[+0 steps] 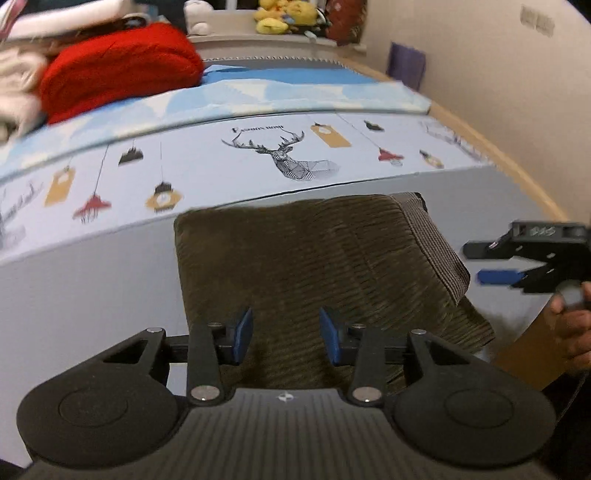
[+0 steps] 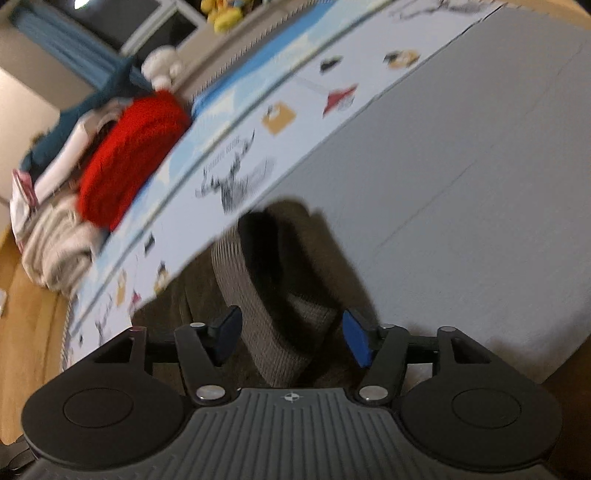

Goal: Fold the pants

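Observation:
Olive-brown corduroy pants (image 1: 314,266) lie folded into a compact block on the grey surface (image 1: 92,295), with the ribbed waistband (image 1: 432,247) along the right side. My left gripper (image 1: 286,334) is open, its blue pads (image 1: 242,336) spread over the near edge of the pants and holding nothing. My right gripper (image 1: 495,264) shows at the right edge of the left wrist view, beside the waistband. In the right wrist view the right gripper (image 2: 291,338) is open, its jaws either side of the waistband (image 2: 258,314) without closing on it. That view is blurred.
A light blue printed sheet with a deer drawing (image 1: 288,155) lies beyond the pants. A red knit bundle (image 1: 118,66) and pale clothes (image 1: 18,85) are piled at the far left. Yellow plush toys (image 1: 284,14) sit at the back. A beige wall (image 1: 498,74) is on the right.

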Action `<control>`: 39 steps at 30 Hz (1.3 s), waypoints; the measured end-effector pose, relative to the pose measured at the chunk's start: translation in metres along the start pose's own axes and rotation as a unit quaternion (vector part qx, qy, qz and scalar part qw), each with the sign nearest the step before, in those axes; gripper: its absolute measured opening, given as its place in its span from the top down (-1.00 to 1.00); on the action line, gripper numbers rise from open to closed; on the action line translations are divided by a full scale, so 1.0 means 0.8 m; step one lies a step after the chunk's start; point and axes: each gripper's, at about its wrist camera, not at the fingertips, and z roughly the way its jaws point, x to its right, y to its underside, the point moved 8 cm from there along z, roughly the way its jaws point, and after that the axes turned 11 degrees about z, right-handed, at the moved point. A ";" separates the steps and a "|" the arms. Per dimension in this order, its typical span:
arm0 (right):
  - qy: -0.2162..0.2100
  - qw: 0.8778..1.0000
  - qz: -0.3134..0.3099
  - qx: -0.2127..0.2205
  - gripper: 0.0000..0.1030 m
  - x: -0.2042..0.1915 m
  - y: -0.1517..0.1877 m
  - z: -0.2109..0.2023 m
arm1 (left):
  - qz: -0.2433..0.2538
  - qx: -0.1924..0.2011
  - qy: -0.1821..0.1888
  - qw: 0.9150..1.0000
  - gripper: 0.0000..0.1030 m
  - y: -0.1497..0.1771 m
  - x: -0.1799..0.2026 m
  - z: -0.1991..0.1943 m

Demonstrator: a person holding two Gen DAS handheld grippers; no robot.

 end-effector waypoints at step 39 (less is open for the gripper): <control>0.048 0.960 -0.252 0.113 0.40 -0.089 0.095 -0.053 | 0.070 0.015 0.040 0.997 0.26 0.100 -0.010 0.003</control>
